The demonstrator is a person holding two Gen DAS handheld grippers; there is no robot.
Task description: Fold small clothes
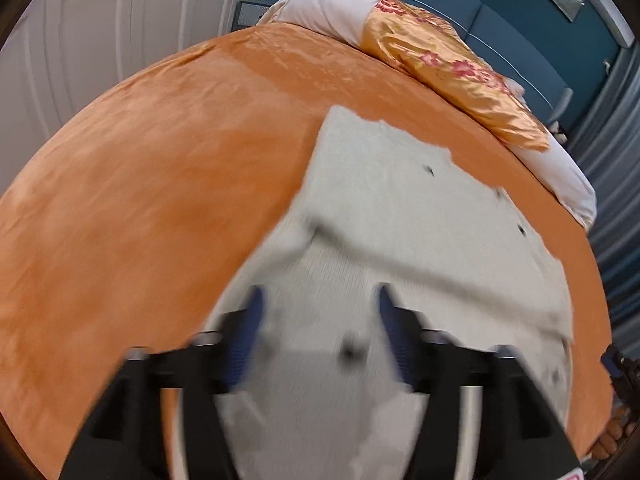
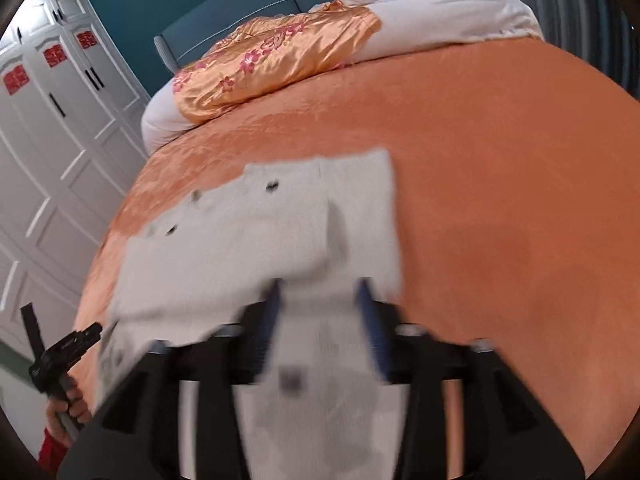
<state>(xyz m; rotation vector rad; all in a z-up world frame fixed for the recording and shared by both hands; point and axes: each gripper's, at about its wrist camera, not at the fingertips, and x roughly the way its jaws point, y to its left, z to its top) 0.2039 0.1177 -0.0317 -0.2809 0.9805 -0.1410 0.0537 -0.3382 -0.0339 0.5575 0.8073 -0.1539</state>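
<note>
Left gripper (image 1: pixel 320 300) and right gripper (image 2: pixel 320 292) – jaws apart, empty – over the folded white garment (image 1: pixel 400 184) on the orange bed (image 1: pixel 140 168).

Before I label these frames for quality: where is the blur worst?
Left wrist view: blue-padded fingers and the near white knitted garment smear; orange bedspread is clearer. Right wrist view: the same smear, with fisheye bending throughout.
</note>
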